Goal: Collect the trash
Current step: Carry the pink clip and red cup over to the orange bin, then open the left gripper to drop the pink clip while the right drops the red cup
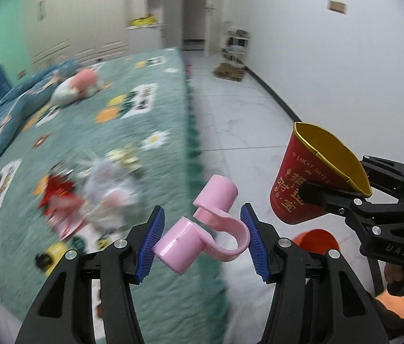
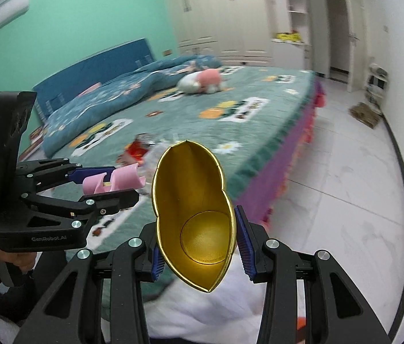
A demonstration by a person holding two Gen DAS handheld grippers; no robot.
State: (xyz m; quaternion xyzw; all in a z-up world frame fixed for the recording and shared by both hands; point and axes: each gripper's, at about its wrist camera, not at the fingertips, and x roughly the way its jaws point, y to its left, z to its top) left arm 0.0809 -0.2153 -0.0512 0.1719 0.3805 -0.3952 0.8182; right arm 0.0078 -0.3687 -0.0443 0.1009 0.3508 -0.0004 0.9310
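My left gripper [image 1: 202, 235] pinches the pink clip [image 1: 202, 229] loosely; my right gripper [image 2: 196, 246] squashes the paper cup [image 2: 193, 215]. Either could slip mid-carry.

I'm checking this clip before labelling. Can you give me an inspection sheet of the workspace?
Surface: bed with green patterned cover; white tiled floor beside it.
Job's things: pink clip in the left gripper; squashed red cup, gold inside, in the right gripper.
Clutter: red wrapper and clear plastic on the bed, blurred.
Grippers: both shut on their items, held off the bed.
Cables: nothing seen.
Surroundings: plush toy, blue headboard, wardrobes, open doorway.
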